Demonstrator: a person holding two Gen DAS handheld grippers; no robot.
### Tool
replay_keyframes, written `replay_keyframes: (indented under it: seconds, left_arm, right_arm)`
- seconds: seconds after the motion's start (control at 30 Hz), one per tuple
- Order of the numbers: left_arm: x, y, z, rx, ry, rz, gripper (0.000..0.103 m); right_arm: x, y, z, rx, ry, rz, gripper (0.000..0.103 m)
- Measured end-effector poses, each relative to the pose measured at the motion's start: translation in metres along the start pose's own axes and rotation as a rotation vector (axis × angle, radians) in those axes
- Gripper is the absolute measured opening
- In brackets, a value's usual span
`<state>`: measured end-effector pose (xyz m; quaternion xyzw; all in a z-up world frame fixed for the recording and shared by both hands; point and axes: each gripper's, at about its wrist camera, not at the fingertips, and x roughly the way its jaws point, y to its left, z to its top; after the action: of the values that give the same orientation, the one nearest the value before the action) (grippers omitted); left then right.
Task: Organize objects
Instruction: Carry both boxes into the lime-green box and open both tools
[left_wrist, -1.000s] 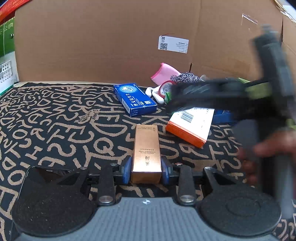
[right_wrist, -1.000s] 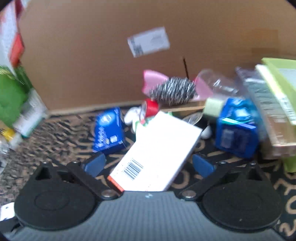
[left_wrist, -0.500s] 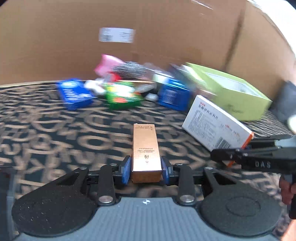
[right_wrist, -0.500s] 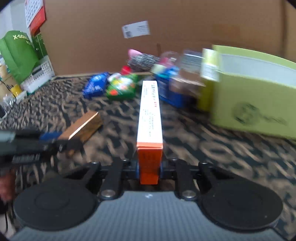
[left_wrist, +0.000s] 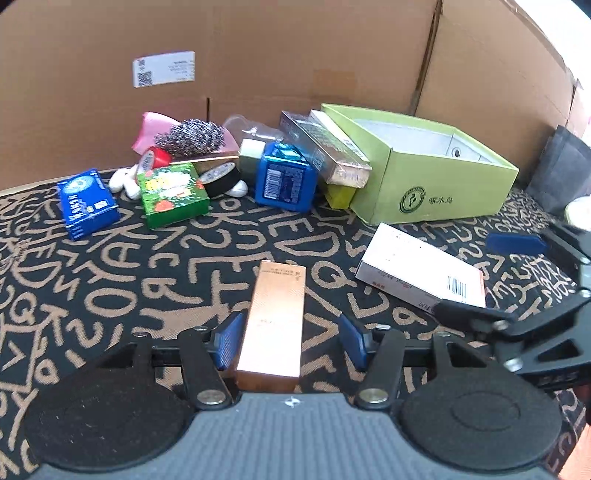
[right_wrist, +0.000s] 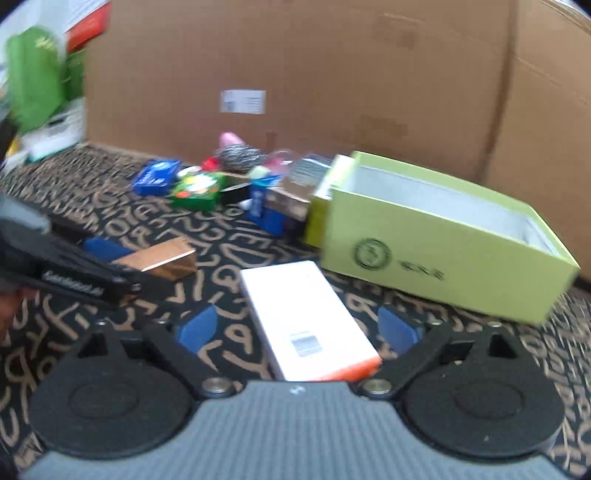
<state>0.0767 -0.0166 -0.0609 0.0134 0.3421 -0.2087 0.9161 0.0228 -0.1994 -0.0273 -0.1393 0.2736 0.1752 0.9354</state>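
A copper box lies flat on the patterned cloth between the open jaws of my left gripper; it also shows in the right wrist view. A white box with an orange end lies flat between the open jaws of my right gripper; in the left wrist view the white box lies right of the copper one. The right gripper shows at the right edge of the left wrist view. The left gripper's fingers show at the left of the right wrist view.
An open lime-green box stands at the back right. Left of it is a pile: blue carton, green box, blue flat box, tape rolls, steel scourer. Cardboard walls close the back.
Both grippers have opened and let go of their boxes, which now lie flat on the cloth. The white box went from standing on edge to lying flat.
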Motion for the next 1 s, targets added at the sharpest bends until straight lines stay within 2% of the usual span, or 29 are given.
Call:
replay_keyframes:
  seconds: [0.1, 0.17, 0.27, 0.3, 0.47, 0.53, 0.6, 0.7, 0.83, 1.0]
  left_arm:
    - [0.005, -0.005, 0.004, 0.040, 0.010, -0.003, 0.045]
    - [0.008, -0.008, 0.006, 0.046, 0.018, -0.017, 0.045]
    - [0.013, -0.012, 0.009, 0.065, 0.023, -0.002, 0.052]
    - [0.014, -0.014, 0.009, 0.072, 0.022, 0.008, 0.052]
    - [0.021, -0.023, 0.013, 0.114, 0.023, 0.035, 0.050]
    - [0.021, -0.027, 0.013, 0.128, 0.016, 0.048, 0.033]
    - [0.021, -0.028, 0.012, 0.122, 0.021, 0.044, 0.033]
    - [0.018, -0.035, 0.009, 0.131, 0.027, 0.048, 0.033]
    - [0.006, -0.044, 0.013, 0.116, 0.022, -0.022, 0.033]
    - [-0.011, -0.068, 0.045, 0.140, -0.060, -0.138, 0.033]
  right_arm:
    - [0.026, -0.012, 0.004, -0.025, 0.049, 0.041, 0.096]
    - [0.040, -0.025, 0.002, 0.005, 0.093, 0.103, 0.096]
    - [0.050, -0.040, -0.001, 0.080, 0.143, 0.177, 0.076]
    - [0.050, -0.043, -0.002, 0.101, 0.146, 0.189, 0.074]
    - [0.048, -0.038, -0.005, 0.084, 0.129, 0.172, 0.076]
    - [0.048, -0.040, -0.007, 0.107, 0.114, 0.169, 0.075]
    - [0.045, -0.040, -0.008, 0.120, 0.107, 0.151, 0.070]
    - [0.034, -0.041, -0.014, 0.130, 0.098, 0.129, 0.068]
    - [0.011, -0.053, -0.024, 0.190, 0.084, 0.131, 0.067]
    - [-0.031, -0.083, -0.014, 0.258, 0.002, 0.108, 0.067]
